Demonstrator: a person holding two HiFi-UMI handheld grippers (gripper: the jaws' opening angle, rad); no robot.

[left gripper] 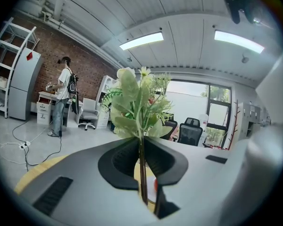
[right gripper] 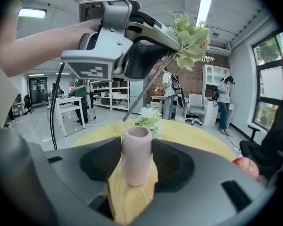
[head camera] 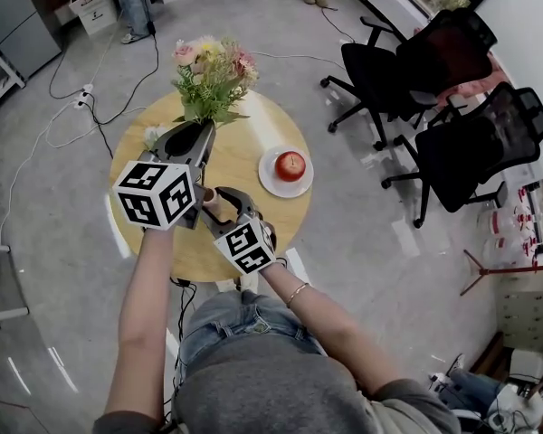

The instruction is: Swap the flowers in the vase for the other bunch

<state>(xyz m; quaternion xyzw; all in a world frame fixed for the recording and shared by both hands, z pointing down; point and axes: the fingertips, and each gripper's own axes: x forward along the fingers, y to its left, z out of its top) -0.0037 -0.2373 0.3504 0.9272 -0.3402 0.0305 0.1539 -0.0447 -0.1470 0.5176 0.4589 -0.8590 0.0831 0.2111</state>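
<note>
My left gripper (head camera: 199, 130) is shut on the stems of a bunch of pink, yellow and green flowers (head camera: 212, 72). It holds the bunch in the air over the far side of the round wooden table (head camera: 244, 147). In the left gripper view the thin stems (left gripper: 142, 173) run up between the jaws to the leaves. My right gripper (head camera: 224, 213) is shut on a small pink vase (head camera: 214, 200), which stands upright near the table's front edge and looks empty (right gripper: 137, 154). A second bunch with white flowers (right gripper: 148, 117) lies on the table beyond the vase.
A white plate (head camera: 270, 183) with a red apple (head camera: 290, 165) sits on the right of the table. Two black office chairs (head camera: 394, 66) stand to the right. Cables (head camera: 90, 107) trail over the floor at the left. People stand at the back of the room.
</note>
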